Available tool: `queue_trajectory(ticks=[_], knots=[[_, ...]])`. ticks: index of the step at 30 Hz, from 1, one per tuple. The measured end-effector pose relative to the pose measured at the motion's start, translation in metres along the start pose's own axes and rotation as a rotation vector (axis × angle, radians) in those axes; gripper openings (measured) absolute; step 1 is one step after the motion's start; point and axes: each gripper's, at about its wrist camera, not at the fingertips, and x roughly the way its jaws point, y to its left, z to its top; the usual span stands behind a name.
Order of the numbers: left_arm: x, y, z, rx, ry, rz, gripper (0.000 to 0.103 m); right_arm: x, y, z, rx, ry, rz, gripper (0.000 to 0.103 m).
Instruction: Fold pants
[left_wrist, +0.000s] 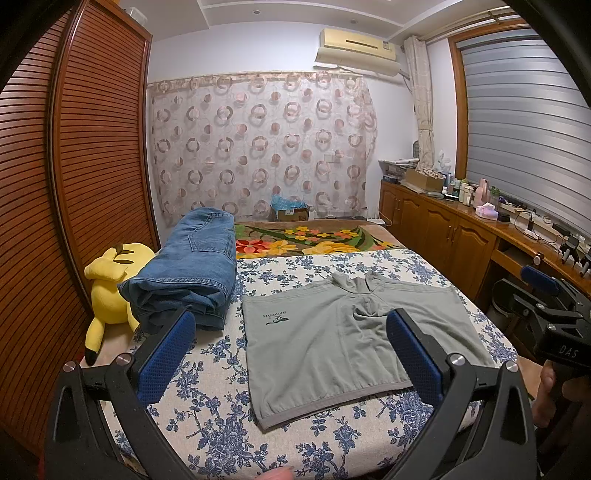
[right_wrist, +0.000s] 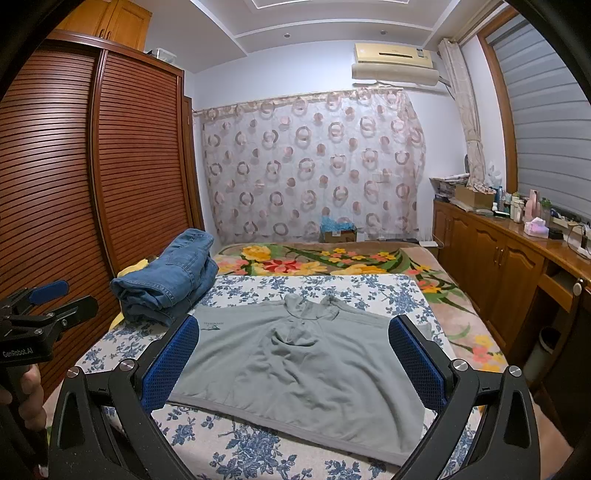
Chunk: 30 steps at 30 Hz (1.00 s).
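My left gripper (left_wrist: 291, 354) is spread wide, its blue pads (left_wrist: 166, 354) holding nothing and touching nothing. My right gripper (right_wrist: 293, 363) is spread just as wide and is likewise empty. Both hang above the near edge of the bed (left_wrist: 207, 391), pointing along it toward the curtain (left_wrist: 258, 144).

The grey pants (left_wrist: 332, 339) lie flat on the bed's blue-flowered sheet, seen between the pads of each gripper, beyond the fingertips and apart from them. Their hem faces me; the bunched, crumpled part lies at the far side, toward the curtain. A small dark print shows near their far left corner.

Left of the pants, just beside them on the bed, sits a folded stack of jeans (left_wrist: 188, 273). A yellow plush (left_wrist: 110, 284) lies left of the jeans, at the bed's edge by the wardrobe (left_wrist: 74, 155).

In the right wrist view my left hand (right_wrist: 29, 387) grips its handle upright, left of the bed.
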Motion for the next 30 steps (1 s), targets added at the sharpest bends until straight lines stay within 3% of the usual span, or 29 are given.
queue_trajectory(ticks=[4,30], knots=[[-0.013,-0.002,0.015,0.004,-0.005,-0.001,0.103,0.0,0.001,0.001,0.001,-0.003,0.001,0.102],[-0.014,-0.001,0.015,0.003,0.008,-0.002,0.103,0.0,-0.001,0.0,0.009,-0.008,0.006,0.102]])
